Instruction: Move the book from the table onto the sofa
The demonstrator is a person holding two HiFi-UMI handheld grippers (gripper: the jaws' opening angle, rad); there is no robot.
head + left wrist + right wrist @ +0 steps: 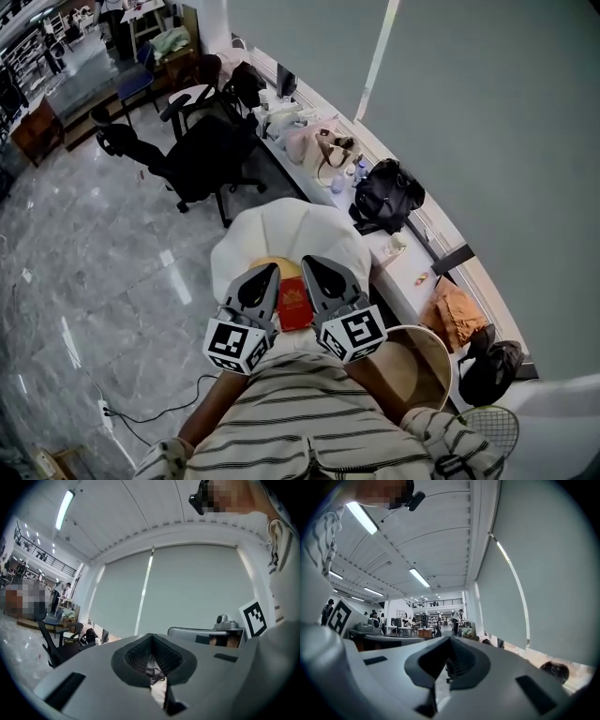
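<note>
left claw (265,274) and right claw (312,266) are each closed tight, with nothing caught in their own jaws. the red book (294,305) shows between the two claw bodies, over the white sofa (281,230); whether they squeeze it from both sides or it lies below them, i cannot tell. if it is squeezed, keep even inward pressure, hold both claws level, move them together, and lower it flat onto the seat before parting. count: one book, two claws, one sofa, one round wooden bench (419,361) beside it.
</note>
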